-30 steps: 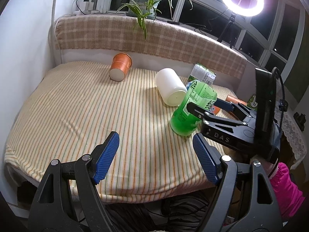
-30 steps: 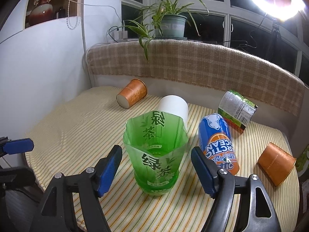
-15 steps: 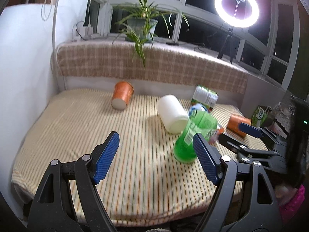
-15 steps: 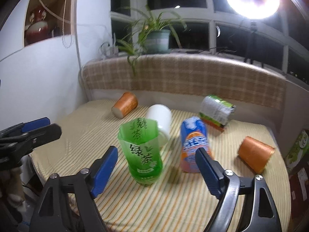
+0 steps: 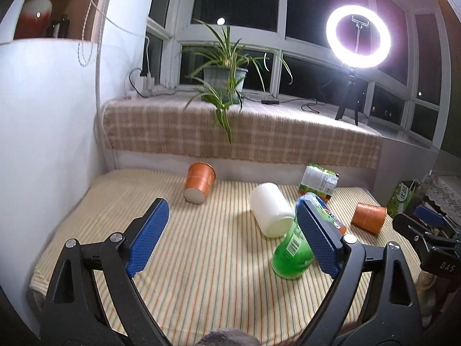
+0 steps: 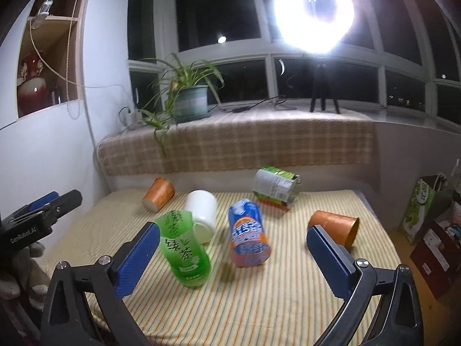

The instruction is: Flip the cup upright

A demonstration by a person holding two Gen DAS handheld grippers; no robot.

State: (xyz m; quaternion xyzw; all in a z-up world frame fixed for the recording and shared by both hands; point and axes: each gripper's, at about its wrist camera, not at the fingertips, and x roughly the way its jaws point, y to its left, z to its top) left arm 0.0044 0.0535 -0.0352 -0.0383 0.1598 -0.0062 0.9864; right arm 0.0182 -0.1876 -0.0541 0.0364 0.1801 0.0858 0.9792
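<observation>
A green cut-bottle cup (image 6: 184, 248) stands upright near the front of the striped table; it also shows in the left wrist view (image 5: 291, 256). A white cup (image 5: 270, 213) (image 6: 201, 213) lies on its side behind it. One orange cup (image 5: 198, 183) (image 6: 158, 193) lies at the back left, another (image 5: 368, 217) (image 6: 335, 226) at the right. My left gripper (image 5: 230, 236) is open and empty, held back above the table's front. My right gripper (image 6: 230, 256) is open and empty, back from the green cup. Each gripper shows at the edge of the other's view.
A blue-orange cup (image 6: 249, 233) stands beside the green one. A green-labelled can (image 6: 275, 186) lies at the back. The checked ledge (image 5: 242, 132) holds a potted plant (image 5: 224, 77) and a ring light (image 5: 357, 37). A white wall (image 5: 43, 144) borders the left; boxes (image 6: 420, 204) stand right.
My right gripper has let go of the green cup, left it standing and drawn back. Both grippers have risen and pulled away from the table.
</observation>
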